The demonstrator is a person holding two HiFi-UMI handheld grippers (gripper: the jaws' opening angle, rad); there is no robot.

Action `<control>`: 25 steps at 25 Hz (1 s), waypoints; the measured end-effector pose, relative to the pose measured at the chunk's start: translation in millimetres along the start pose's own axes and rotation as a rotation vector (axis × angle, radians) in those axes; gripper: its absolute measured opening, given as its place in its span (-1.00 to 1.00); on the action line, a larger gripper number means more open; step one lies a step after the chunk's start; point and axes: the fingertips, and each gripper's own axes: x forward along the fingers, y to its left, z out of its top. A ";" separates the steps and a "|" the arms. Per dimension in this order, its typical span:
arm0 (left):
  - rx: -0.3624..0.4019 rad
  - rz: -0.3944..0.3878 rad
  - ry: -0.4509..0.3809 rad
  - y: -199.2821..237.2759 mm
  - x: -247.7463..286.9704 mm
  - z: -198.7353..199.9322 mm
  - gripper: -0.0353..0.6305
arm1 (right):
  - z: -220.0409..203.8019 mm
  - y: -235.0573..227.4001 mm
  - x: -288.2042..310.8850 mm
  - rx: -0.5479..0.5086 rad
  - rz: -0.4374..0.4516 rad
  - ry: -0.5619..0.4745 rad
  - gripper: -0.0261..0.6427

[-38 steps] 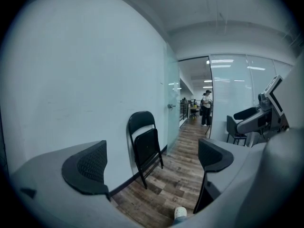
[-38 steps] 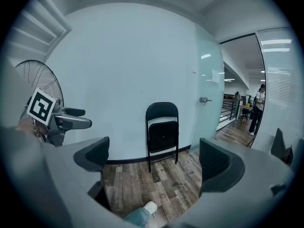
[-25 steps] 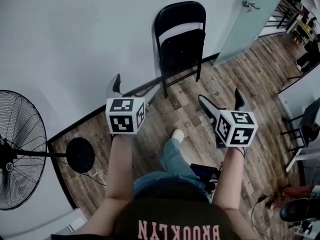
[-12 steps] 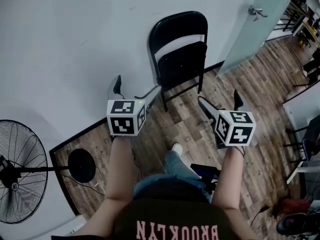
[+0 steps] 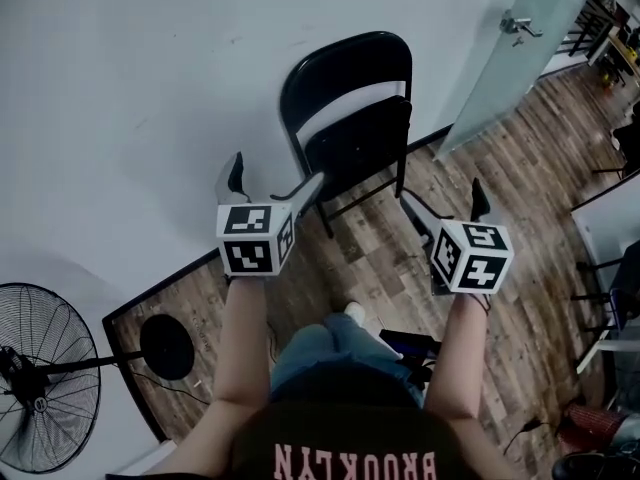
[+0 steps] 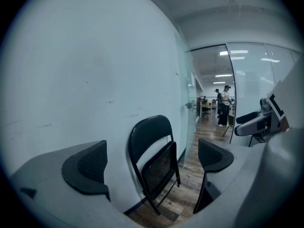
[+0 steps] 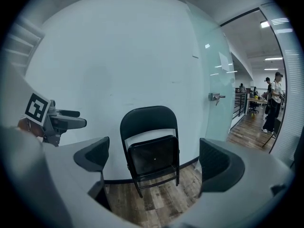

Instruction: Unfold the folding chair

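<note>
A black folding chair (image 5: 352,128) leans folded against the pale wall, its seat flipped up against the backrest. It also shows in the left gripper view as the chair (image 6: 154,163) and in the right gripper view as the chair (image 7: 151,151), framed between the jaws. My left gripper (image 5: 272,180) is open and held short of the chair's left side, nothing in it. My right gripper (image 5: 446,200) is open too, short of the chair's right legs. Neither touches the chair.
A standing fan (image 5: 45,408) with a round base (image 5: 165,340) stands at the left by the wall. A frosted glass door (image 5: 500,48) with a handle is right of the chair. The person's leg and shoe (image 5: 355,313) are on the wood floor. People stand far down the corridor (image 6: 222,106).
The view has moved closer to the chair, which now sits lower and larger in the head view. Both grippers stay open and roughly level.
</note>
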 end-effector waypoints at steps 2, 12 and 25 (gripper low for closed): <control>0.008 0.003 -0.001 -0.4 9.6 -1.8 0.82 | -4.7 -4.0 10.0 -0.003 0.002 0.013 0.79; 0.016 -0.006 -0.081 27.5 51.8 10.6 0.82 | -14.7 1.8 68.8 0.080 0.051 0.079 0.79; -0.022 -0.063 0.098 86.0 162.7 -15.0 0.80 | -31.7 18.4 185.2 0.090 0.049 0.196 0.78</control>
